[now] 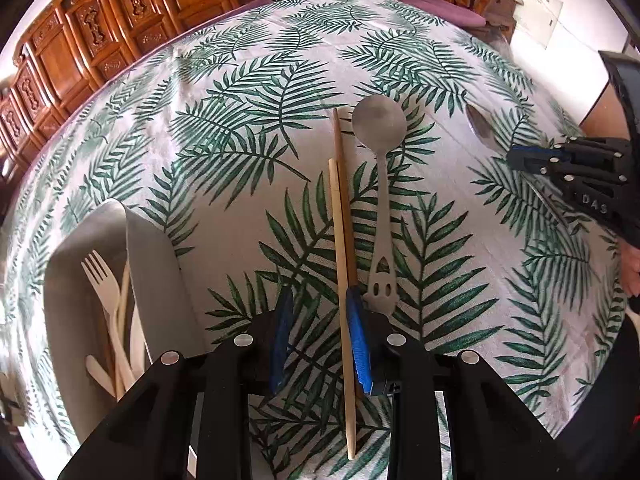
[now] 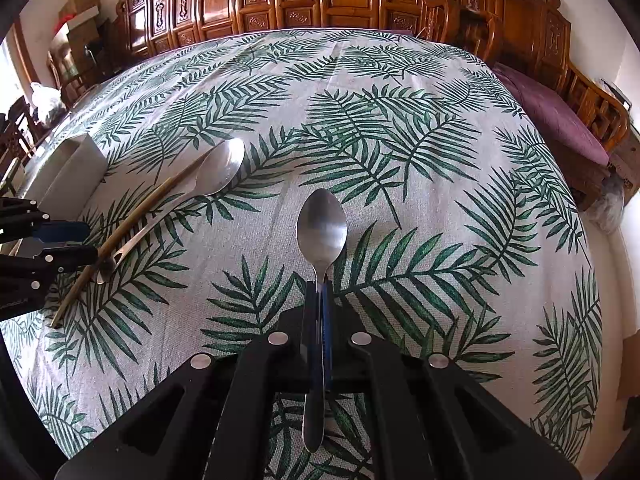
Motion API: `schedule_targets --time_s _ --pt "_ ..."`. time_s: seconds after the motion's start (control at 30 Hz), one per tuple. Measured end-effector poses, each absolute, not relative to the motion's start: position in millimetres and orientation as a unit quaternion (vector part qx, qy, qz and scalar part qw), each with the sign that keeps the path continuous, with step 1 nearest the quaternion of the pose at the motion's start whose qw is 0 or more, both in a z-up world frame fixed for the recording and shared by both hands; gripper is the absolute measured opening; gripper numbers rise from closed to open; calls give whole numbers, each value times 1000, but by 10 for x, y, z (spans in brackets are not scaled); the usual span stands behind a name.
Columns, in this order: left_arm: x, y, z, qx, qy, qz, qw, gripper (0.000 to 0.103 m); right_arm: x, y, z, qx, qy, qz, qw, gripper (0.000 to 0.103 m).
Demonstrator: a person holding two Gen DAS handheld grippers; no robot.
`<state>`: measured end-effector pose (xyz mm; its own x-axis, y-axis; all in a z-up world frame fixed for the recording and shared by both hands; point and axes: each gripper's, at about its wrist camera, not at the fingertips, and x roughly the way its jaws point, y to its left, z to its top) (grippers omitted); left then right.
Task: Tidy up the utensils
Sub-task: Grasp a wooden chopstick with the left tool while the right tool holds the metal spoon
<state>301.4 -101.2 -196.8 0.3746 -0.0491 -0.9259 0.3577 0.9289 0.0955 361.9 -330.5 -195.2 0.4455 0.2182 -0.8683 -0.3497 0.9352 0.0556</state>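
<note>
The left gripper (image 1: 320,340) stands open, with its blue-padded fingers (image 1: 360,344) wide apart above the leaf-printed tablecloth (image 1: 460,280). A pair of long bamboo chopsticks (image 1: 343,264) lies between the fingers, close against the right pad, pointing to 12 o'clock. Just beside them, at 1 o'clock, lies a flat grey metal spoon with a cut-out handle (image 1: 379,160). At 9 o'clock stands a white open box (image 1: 156,248) which holds a pale wooden fork (image 1: 102,280) and other pale utensils.

The right gripper (image 2: 320,292) is closed on a shiny steel teaspoon (image 2: 322,228), holding its handle, bowl towards 12 o'clock, above the tablecloth.
</note>
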Motion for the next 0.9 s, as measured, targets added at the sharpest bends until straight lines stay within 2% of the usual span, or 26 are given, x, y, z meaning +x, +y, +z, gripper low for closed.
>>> schedule_targets --time_s 0.3,0.37,0.4,0.63,0.9 --pt "3059 -1053 -2013 145 546 -125 816 24 3607 -3297 -1953 -68 498 166 848 3" --pt "3062 -1066 -2016 138 547 -132 815 9 3603 -3287 -1951 -70 497 164 849 3" --pt "3058 -1084 -2019 140 547 -132 815 5 3603 -3290 -1949 -70 497 164 849 3" --pt "2963 -1061 -1898 127 529 -133 828 4 3611 -3307 -1925 -65 497 161 850 3" --pt "2847 -908 -1491 108 492 -127 854 4 3604 -3340 -1627 -45 476 175 861 3"
